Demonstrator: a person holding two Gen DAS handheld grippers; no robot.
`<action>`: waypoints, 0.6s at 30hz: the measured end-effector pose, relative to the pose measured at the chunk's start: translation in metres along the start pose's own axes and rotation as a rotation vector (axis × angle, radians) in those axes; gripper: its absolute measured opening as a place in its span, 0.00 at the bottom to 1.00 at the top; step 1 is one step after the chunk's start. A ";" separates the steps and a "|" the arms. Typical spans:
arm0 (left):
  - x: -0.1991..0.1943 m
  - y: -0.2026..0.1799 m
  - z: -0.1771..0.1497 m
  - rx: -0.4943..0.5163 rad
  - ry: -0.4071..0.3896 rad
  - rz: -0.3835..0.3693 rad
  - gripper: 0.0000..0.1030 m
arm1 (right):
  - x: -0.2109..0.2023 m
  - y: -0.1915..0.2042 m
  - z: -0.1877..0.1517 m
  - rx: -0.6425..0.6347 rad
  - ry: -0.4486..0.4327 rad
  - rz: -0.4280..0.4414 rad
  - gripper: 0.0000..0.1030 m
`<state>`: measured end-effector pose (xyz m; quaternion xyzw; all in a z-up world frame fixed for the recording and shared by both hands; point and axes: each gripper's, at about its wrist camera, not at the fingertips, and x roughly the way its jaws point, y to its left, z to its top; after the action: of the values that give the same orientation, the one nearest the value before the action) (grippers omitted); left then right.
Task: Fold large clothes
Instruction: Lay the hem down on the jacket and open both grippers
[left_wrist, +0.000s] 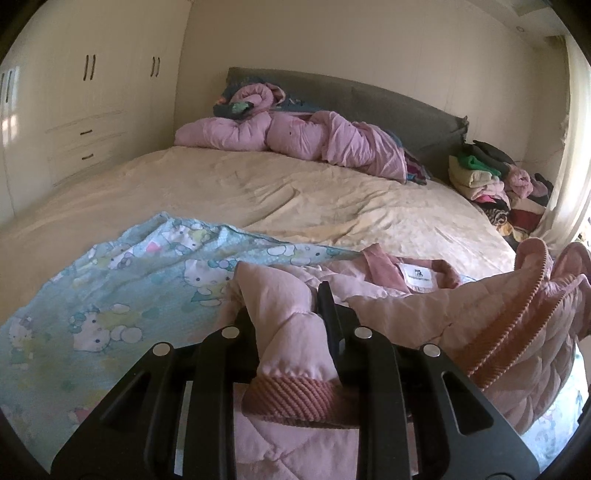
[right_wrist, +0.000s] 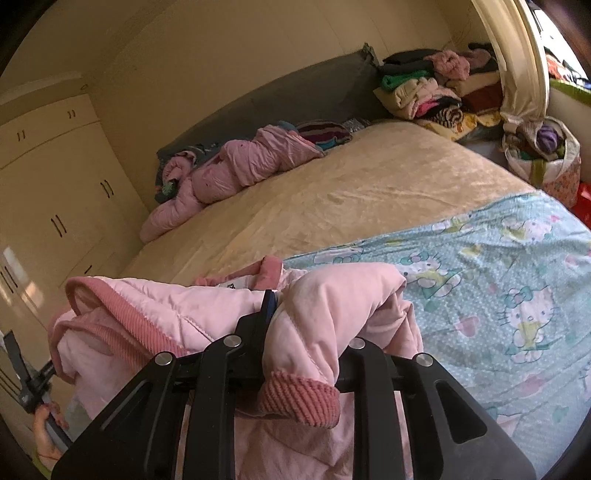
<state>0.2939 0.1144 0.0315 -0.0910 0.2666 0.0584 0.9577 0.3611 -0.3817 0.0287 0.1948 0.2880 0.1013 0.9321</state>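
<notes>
A pink quilted jacket (left_wrist: 498, 306) with darker ribbed cuffs and hem lies bunched at the near edge of the bed, over a light blue cartoon-cat sheet (left_wrist: 110, 288). My left gripper (left_wrist: 286, 314) is shut on one sleeve near its ribbed cuff (left_wrist: 291, 400). My right gripper (right_wrist: 306, 325) is shut on the other sleeve, whose ribbed cuff (right_wrist: 299, 400) hangs toward the camera. The jacket's white neck label (left_wrist: 419, 275) faces up between the sleeves. The jacket (right_wrist: 166, 310) shows to the left in the right wrist view, with the sheet (right_wrist: 498, 288) to the right.
A beige bed (left_wrist: 277, 192) stretches ahead to a grey headboard (left_wrist: 369, 99). A crumpled pink duvet (left_wrist: 295, 136) lies by the headboard. A heap of folded clothes (left_wrist: 491, 181) sits at the far right corner. Cream wardrobes (left_wrist: 85, 92) line the left wall. A full bag (right_wrist: 543, 155) stands beside the bed.
</notes>
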 end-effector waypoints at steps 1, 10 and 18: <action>0.003 0.000 0.000 0.000 0.000 -0.003 0.16 | 0.003 -0.003 0.001 0.016 0.006 0.010 0.23; 0.026 0.008 -0.007 -0.021 0.036 -0.019 0.16 | 0.015 -0.020 0.012 0.181 0.049 0.184 0.84; 0.030 0.008 -0.009 -0.033 0.047 -0.033 0.19 | 0.005 0.021 0.012 0.028 0.057 0.215 0.92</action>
<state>0.3139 0.1221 0.0072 -0.1127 0.2866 0.0451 0.9503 0.3703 -0.3650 0.0447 0.2346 0.2931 0.2019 0.9046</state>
